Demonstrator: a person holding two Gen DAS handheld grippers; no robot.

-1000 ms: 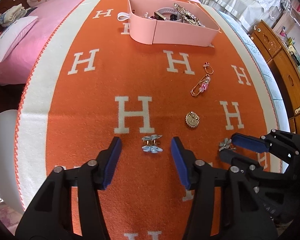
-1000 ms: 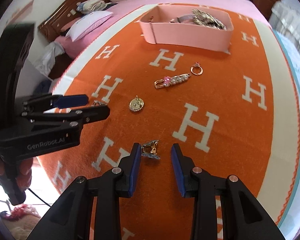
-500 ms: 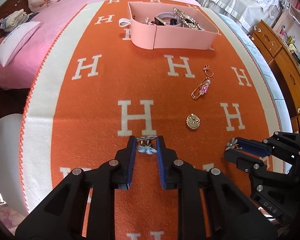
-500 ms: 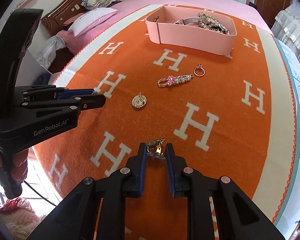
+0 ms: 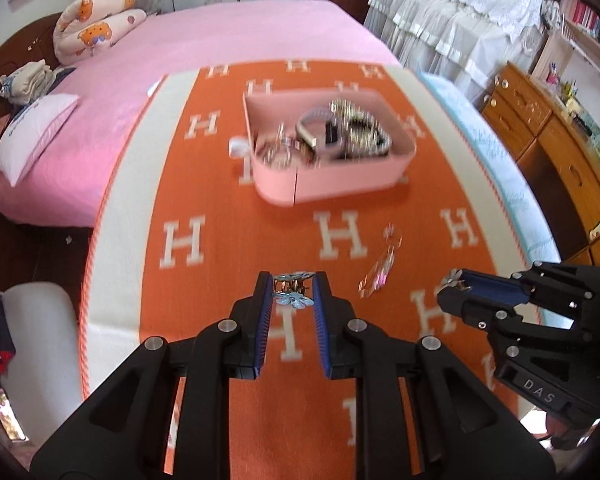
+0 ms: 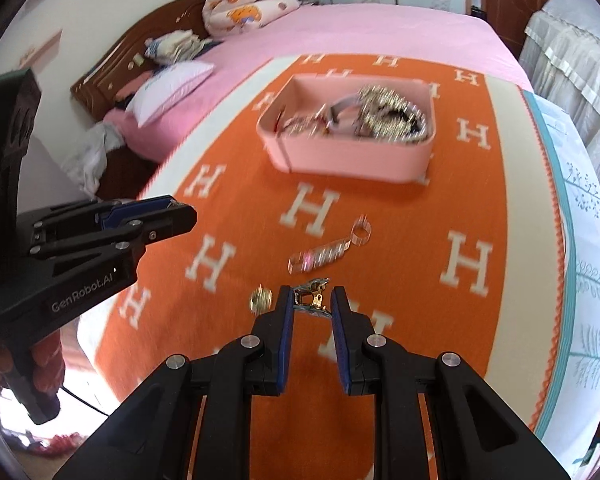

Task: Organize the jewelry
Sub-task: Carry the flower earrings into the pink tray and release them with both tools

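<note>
My left gripper (image 5: 294,286) is shut on a blue flower hair clip (image 5: 292,292) and holds it above the orange blanket (image 5: 228,280). My right gripper (image 6: 311,300) is shut on a second flower hair clip (image 6: 311,298), also lifted; it shows at the right of the left wrist view (image 5: 453,278). The pink jewelry box (image 5: 323,148) with several pieces inside sits ahead on the blanket, also in the right wrist view (image 6: 347,132). A pearl pin (image 6: 319,256), a ring (image 6: 361,234) and a round gold brooch (image 6: 260,300) lie on the blanket.
The blanket covers a pink bed (image 5: 180,48) with pillows (image 5: 32,136) at the left. A wooden dresser (image 5: 547,136) stands at the right, beside a white-covered bed (image 5: 439,24). The left gripper body (image 6: 80,248) fills the left of the right wrist view.
Both grippers closed on their flower clips, lifted them off the blanket and moved forward toward the pink box. The view now blurs with motion.
</note>
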